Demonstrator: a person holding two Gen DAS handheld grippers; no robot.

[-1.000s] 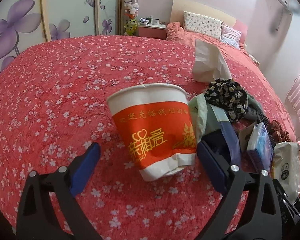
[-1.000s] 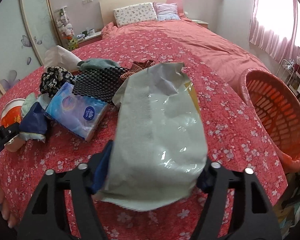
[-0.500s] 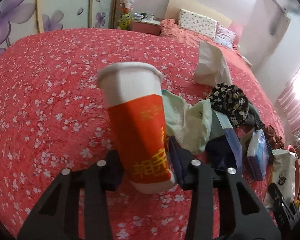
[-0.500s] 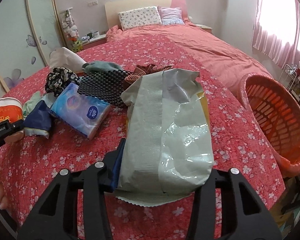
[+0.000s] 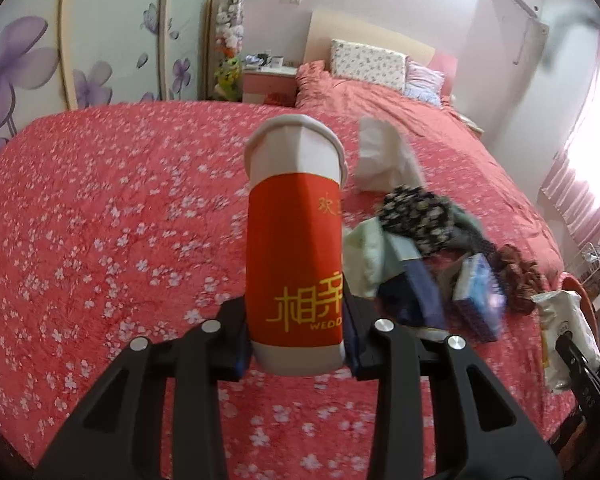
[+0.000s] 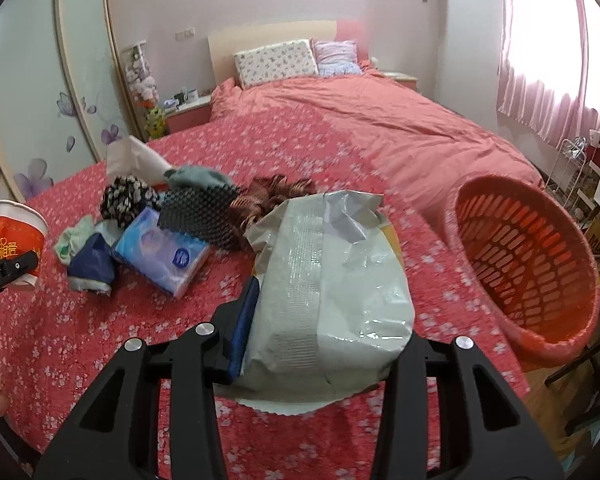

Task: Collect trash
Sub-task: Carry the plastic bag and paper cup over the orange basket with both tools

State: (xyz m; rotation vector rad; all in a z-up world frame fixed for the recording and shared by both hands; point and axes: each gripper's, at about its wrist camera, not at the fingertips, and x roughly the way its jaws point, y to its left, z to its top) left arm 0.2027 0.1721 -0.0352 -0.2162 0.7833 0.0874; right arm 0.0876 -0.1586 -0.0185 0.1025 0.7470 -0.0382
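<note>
My left gripper [image 5: 298,344] is shut on a red and white paper cup [image 5: 296,240], held upright above the red floral bedspread [image 5: 100,220]. The cup also shows at the left edge of the right wrist view [image 6: 16,236]. My right gripper [image 6: 324,344] is shut on a crumpled pale green plastic bag [image 6: 328,292], lifted above the bed. An orange plastic basket [image 6: 528,264] stands tilted at the right, beside the bed's edge.
A pile lies mid-bed: a blue tissue pack [image 6: 162,256], dark navy wrapper [image 6: 92,264], black mesh cloth [image 6: 204,212], floral scrunchie [image 6: 126,200], brown cloth [image 6: 276,196] and a white paper bag [image 6: 134,160]. Pillows and headboard are at the far end.
My left gripper has closed on the cup and lifted it upright off the bed. My right gripper has raised the bag and turned slightly toward the basket.
</note>
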